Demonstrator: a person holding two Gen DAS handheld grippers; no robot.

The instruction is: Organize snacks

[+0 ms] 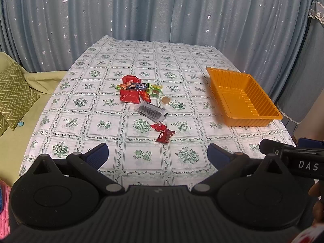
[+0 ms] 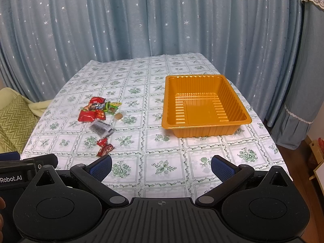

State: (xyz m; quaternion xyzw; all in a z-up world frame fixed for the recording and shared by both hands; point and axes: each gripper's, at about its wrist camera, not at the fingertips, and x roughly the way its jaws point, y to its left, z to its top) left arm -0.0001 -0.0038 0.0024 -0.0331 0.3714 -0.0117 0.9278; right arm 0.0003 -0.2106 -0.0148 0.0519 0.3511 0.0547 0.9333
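Star-flecked blue curtains back a desk under a floral check cloth, with a green zigzag cushion on a sofa to the left. Orange tray: ribbed plastic, upright on the right half of the desk, with nothing in it. Left hand-held gripper and right hand-held gripper: both released, jaws spread wide, nothing between the blue pads, both held over the near edge of the desk. Snack cluster, well apart from the tray on the left half: a large red packet touching several small wrappers, among them a green wrapper; a clear packet with dark print just in front; 2 small red candies nearest the grippers, touching one another; 1 small round brown piece beside the cluster. Stage, as judged: sorting has not begun, since every snack lies on the cloth. The next move likely calls for a reach to the nearest red candies, a pinch across a thin, crinkly wrapper lying flat, then a carry rightward over the tray rim.
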